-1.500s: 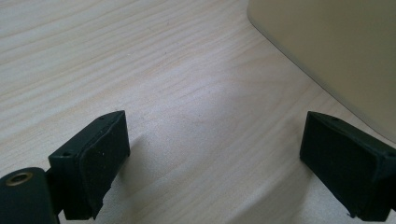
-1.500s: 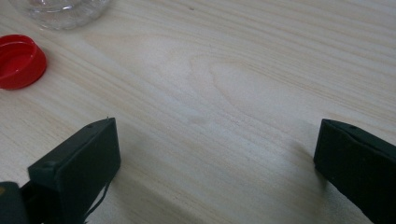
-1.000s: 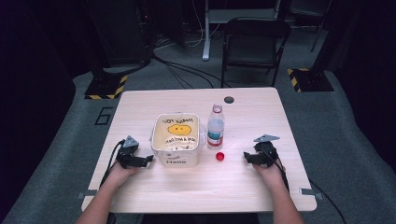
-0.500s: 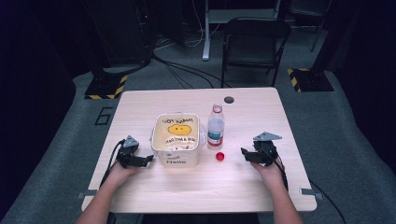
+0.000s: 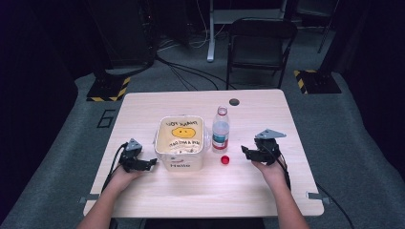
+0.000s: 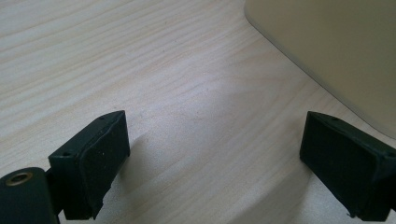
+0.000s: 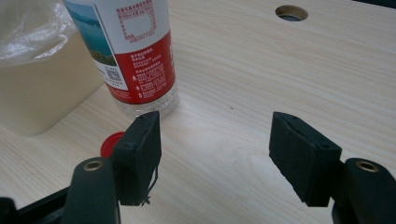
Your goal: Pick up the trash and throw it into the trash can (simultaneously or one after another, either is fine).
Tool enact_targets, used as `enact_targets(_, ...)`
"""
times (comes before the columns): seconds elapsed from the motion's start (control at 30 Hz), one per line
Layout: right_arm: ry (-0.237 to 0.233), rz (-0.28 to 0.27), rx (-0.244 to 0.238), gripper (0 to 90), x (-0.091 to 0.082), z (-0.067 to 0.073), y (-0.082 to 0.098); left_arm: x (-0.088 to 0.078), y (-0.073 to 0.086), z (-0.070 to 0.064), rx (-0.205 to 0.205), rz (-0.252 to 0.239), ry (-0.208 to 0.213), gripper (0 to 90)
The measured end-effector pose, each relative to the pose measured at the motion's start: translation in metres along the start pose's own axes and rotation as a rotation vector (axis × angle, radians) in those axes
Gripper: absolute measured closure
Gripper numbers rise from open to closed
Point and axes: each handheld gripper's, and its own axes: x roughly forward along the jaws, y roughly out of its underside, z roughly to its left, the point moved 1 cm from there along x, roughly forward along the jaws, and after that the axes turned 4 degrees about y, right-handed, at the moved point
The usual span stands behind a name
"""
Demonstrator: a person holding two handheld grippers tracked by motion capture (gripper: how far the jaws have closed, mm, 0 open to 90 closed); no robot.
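Note:
A clear plastic bottle (image 5: 220,131) with a red and white label stands uncapped on the wooden table (image 5: 248,186), right of a cream bin (image 5: 181,143) lined with a printed plastic bag. Its red cap (image 5: 225,160) lies on the table in front of it. My right gripper (image 5: 246,152) hovers just right of the cap, jaws apart with nothing between them. In the right gripper view the bottle (image 7: 133,56) rises beyond the left jaw and the cap (image 7: 111,143) peeks out beside it. My left gripper (image 5: 150,163) rests open at the bin's left front corner, and the bin wall (image 6: 336,51) fills the upper right of its view.
A round cable hole (image 5: 234,101) sits in the table behind the bottle. A black chair (image 5: 260,45) stands beyond the far edge, with cables and yellow-black floor plates on the grey carpet around it.
My right gripper has risen a little off the table and drifted slightly toward the bottle. The left gripper, bottle, cap and bin have stayed put.

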Motion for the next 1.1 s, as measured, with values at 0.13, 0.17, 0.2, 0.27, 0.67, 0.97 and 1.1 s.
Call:
enact_targets(0.13, -0.013, -0.003, -0.015, 33.0, -0.002, 0.004, -0.009, 0.000, 0.000, 0.001, 0.002, 0.003, 0.000, 8.2)
enact_targets(0.17, -0.017, -0.007, -0.023, 32.5, -0.002, 0.005, -0.012, 0.000, 0.000, 0.001, 0.002, 0.003, 0.000, 8.2)
enact_targets(0.2, -0.023, -0.010, -0.024, 31.6, -0.002, 0.006, -0.015, 0.000, 0.000, 0.001, 0.002, 0.003, 0.000, 8.2)
enact_targets(0.27, -0.036, -0.018, -0.019, 29.7, -0.002, 0.008, -0.021, 0.000, 0.000, 0.001, 0.002, 0.003, 0.000, 8.2)
enact_targets(0.67, -0.074, -0.006, -0.056, 25.0, 0.001, 0.018, -0.044, 0.000, 0.000, 0.001, 0.002, 0.003, 0.000, 8.2)
enact_targets(0.97, -0.087, -0.018, -0.083, 20.3, 0.005, 0.026, -0.056, 0.000, 0.000, 0.000, -0.001, 0.006, 0.004, 8.2)
enact_targets(1.1, -0.087, -0.025, -0.081, 18.0, 0.008, 0.029, -0.058, 0.000, 0.000, 0.000, -0.001, 0.006, 0.003, 8.2)
